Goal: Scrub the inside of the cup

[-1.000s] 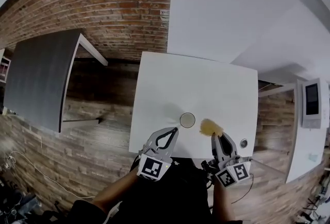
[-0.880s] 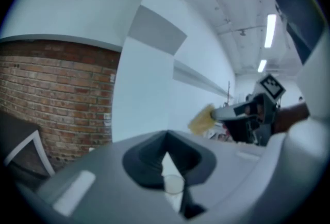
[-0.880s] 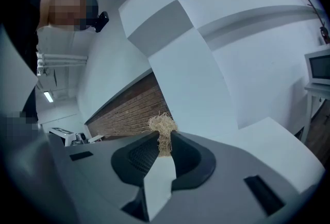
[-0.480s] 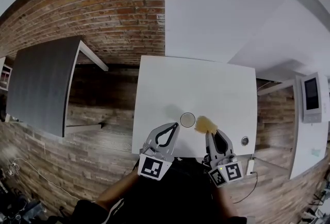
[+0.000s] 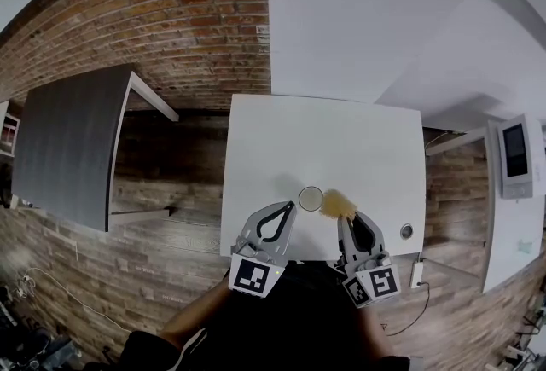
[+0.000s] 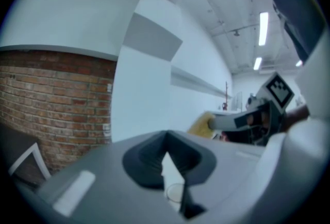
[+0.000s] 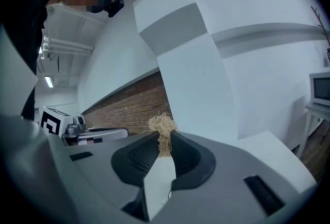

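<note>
Right gripper (image 5: 345,221) jaws pinch the scrubber (image 5: 338,205), left gripper (image 5: 289,209) jaws closed on nothing; the unheld cup (image 5: 310,199) near the table's (image 5: 324,139) front edge may topple.

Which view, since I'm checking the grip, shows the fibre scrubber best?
Right gripper view: the fibre scrubber sits pinched in the right claw, strands clear. Head view shows a yellow patch beside the cup; left gripper view, a blurred yellow edge.

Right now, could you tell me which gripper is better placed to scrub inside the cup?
Right. The right gripper has its jaws shut on the fibrous scrubber, held just beside the cup. The left gripper has its jaws shut with nothing between them.
</note>
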